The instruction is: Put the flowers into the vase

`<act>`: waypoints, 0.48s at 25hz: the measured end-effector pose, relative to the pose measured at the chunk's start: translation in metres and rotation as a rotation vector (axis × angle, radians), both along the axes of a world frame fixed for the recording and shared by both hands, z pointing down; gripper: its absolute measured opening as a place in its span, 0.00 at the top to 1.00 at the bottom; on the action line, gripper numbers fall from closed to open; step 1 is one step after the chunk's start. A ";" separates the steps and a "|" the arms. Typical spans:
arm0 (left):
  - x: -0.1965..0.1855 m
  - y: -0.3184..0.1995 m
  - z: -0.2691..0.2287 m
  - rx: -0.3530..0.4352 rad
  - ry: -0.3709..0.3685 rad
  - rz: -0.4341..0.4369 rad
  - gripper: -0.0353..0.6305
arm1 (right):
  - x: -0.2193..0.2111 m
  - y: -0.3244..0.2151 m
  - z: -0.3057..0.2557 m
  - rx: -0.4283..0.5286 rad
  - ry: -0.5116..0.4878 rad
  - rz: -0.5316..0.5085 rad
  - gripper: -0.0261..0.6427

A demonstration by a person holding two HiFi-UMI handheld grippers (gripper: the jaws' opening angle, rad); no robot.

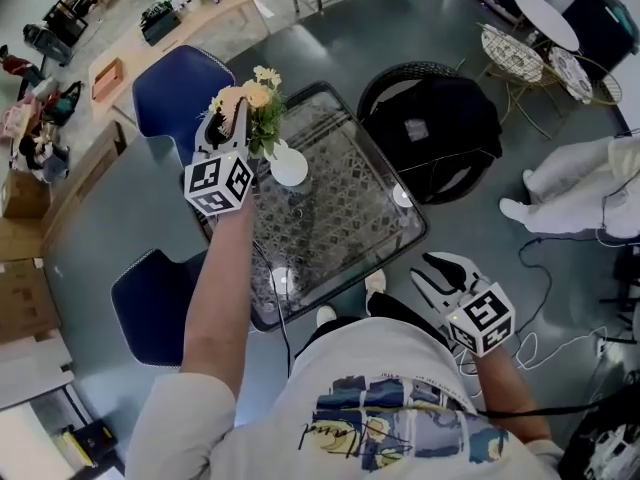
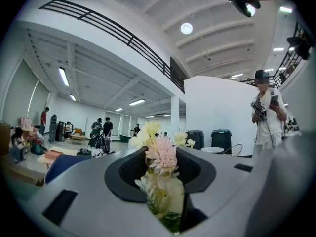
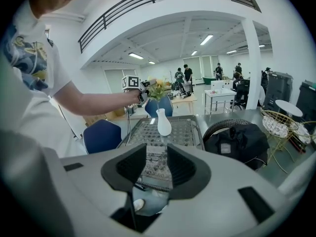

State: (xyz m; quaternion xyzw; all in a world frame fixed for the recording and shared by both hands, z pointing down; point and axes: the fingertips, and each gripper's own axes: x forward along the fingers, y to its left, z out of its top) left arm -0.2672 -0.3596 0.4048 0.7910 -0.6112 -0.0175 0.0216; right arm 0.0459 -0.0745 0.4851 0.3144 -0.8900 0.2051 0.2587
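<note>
A bunch of pale yellow and pink flowers (image 1: 255, 96) hangs just above and left of the white vase (image 1: 289, 165), which stands on the glass-topped table (image 1: 345, 218). My left gripper (image 1: 236, 120) is shut on the stems; in the left gripper view the blossoms (image 2: 160, 154) fill the gap between the jaws of the left gripper (image 2: 164, 184). My right gripper (image 1: 437, 274) is off the table's near right corner, open and empty. The right gripper view looks past the right gripper (image 3: 156, 164) to the vase (image 3: 163, 123), with the flowers (image 3: 157, 90) over it.
Two blue chairs (image 1: 183, 86) (image 1: 150, 293) stand left of the table. A black wicker chair with a black bag (image 1: 432, 128) stands at its right. Cables lie on the floor at the right (image 1: 560, 258). A person (image 2: 267, 113) stands in the distance.
</note>
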 end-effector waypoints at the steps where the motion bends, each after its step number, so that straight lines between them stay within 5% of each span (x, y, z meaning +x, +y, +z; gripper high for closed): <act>1: 0.001 0.001 0.006 -0.004 0.009 0.000 0.74 | 0.001 0.000 0.001 0.000 -0.002 0.001 0.77; 12: 0.016 0.020 0.055 -0.142 -0.011 0.028 0.52 | 0.001 -0.011 -0.001 0.005 -0.037 -0.050 0.77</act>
